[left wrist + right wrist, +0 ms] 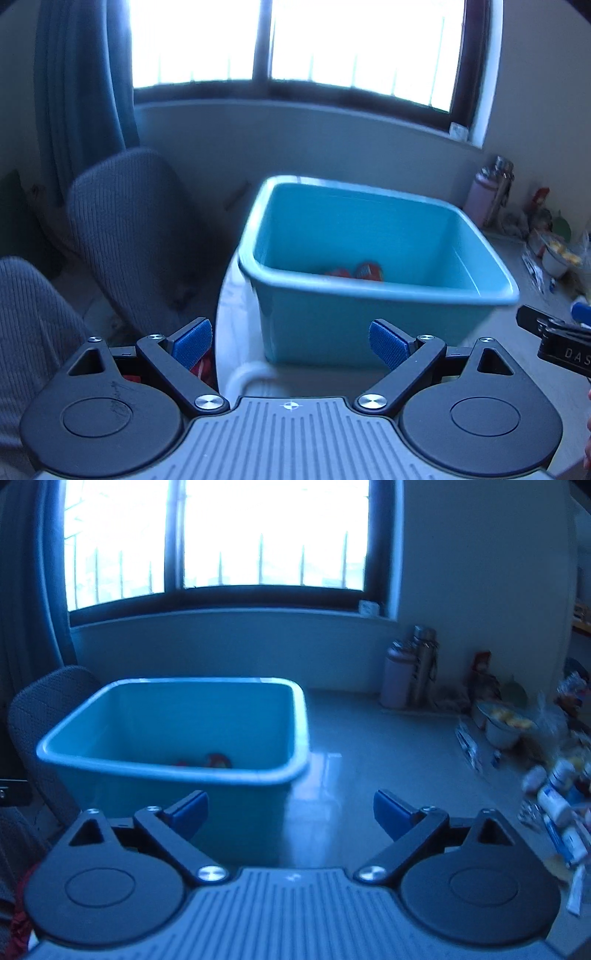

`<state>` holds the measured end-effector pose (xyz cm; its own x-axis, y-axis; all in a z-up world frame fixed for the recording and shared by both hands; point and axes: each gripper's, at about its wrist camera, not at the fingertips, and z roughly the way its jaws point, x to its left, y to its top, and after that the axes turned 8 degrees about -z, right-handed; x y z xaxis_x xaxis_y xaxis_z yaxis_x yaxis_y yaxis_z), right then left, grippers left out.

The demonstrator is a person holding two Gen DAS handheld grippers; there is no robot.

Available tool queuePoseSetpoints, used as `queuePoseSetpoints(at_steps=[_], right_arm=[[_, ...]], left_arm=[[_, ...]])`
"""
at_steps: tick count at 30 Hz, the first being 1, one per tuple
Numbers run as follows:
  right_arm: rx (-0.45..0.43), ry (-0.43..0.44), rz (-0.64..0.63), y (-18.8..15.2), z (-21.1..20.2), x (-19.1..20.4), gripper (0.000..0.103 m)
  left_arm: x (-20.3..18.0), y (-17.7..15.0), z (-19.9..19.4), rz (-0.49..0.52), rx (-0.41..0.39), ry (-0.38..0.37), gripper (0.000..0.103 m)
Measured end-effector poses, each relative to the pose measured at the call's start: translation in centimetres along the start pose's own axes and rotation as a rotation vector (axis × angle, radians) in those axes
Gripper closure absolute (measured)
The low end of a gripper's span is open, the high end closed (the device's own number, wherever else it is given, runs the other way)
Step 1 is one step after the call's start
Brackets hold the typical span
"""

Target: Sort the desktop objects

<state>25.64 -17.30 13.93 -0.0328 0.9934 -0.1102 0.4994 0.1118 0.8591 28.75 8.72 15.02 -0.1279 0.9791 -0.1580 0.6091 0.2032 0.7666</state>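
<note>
A teal plastic bin [376, 325] stands on the grey desk [388, 760]; it also shows in the right wrist view [236, 797]. Red and orange objects [356, 273] lie at its bottom, partly hidden by the near rim. My left gripper [291, 341] is open and empty, just in front of the bin's near wall. My right gripper [291, 812] is open and empty, at the bin's near right corner. The right gripper's black body [554, 336] shows at the right edge of the left wrist view. Several small bottles and packets [557, 797] lie jumbled at the desk's right side.
Two grey chairs [125, 236] stand left of the desk. Two tall flasks [410, 668] stand at the back by the wall. Cups and snack packs [502, 723] crowd the back right. A window and blue curtain [81, 74] are behind.
</note>
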Motion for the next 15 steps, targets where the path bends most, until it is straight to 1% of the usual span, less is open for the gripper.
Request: queuePoseSetpoints(at_steps=[4, 8, 15], right_arm=[[0.061, -0.014, 0.028, -2.3, -0.9, -1.2, 0.006], [0.117, -0.011, 0.059, -4.3, -1.0, -2.2, 0.006], [0.234, 0.037, 0.071, -7.2, -0.1, -1.7, 0.005]], left_arm=[[-0.3, -2.5, -0.7, 0.017, 0.039, 0.012, 0.009], [0.1, -4.7, -0.9, 0.005, 0.089, 0.036, 0.009], [2.0, -7.9, -0.9, -0.021, 0.174, 0.092, 0.009]])
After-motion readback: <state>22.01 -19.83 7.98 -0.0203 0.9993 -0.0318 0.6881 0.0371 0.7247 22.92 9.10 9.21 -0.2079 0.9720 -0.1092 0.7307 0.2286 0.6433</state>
